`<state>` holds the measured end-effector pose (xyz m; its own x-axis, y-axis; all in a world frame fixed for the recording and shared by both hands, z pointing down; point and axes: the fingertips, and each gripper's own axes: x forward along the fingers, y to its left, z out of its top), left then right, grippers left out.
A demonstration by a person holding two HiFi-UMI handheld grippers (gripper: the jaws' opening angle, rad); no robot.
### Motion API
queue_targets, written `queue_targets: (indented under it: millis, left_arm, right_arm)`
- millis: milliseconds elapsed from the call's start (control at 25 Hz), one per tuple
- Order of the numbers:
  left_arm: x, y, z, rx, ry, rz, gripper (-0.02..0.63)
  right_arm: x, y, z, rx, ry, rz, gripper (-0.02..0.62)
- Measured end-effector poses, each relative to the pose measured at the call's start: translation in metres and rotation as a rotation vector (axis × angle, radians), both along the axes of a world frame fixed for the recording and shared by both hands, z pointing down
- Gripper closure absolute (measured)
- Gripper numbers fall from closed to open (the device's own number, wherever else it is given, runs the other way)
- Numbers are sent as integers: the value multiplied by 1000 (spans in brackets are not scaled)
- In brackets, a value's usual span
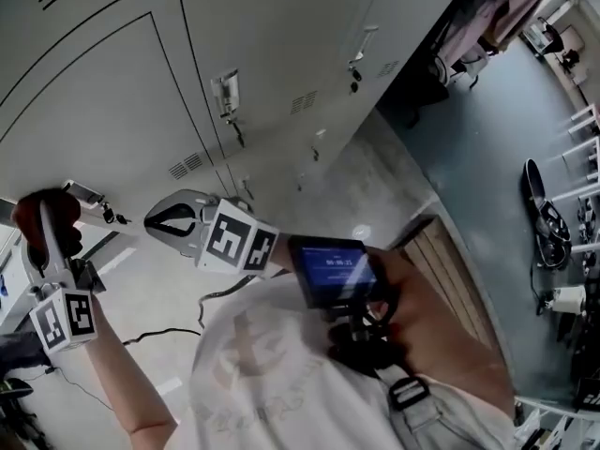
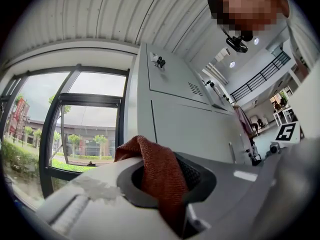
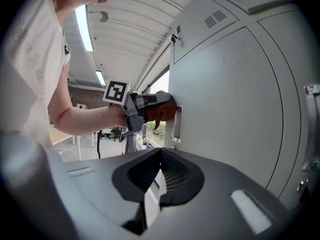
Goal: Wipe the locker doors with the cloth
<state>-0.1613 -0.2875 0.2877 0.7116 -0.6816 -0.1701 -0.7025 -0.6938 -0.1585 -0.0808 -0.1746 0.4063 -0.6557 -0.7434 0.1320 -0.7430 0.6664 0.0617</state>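
locker room, rows of grey lockers [image 1: 281, 54]

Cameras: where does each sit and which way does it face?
Head view: head-mounted, facing down the locker doors; shirt, arms, left tool, right tool.
Left gripper view: on left tool, facing lockers and window; jaws clamp the cloth.
Right gripper view: on right tool, facing a locker door; jaws shut, empty.
Shared: head and right views show the left tool.

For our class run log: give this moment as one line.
left gripper: shut on cloth | right gripper: shut, empty | cloth: at locker edge, contact unclear
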Motion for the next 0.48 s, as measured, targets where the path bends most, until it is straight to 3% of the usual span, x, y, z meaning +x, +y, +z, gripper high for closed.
queue_targets:
  millis: [320, 480]
  left_arm:
    - [11, 12, -9, 33, 31, -27, 541]
    - [24, 10, -11, 36, -15, -64, 541]
  right_arm:
    - [17, 23, 10, 2, 31, -15, 588]
    - [33, 24, 16, -38, 0, 20, 588]
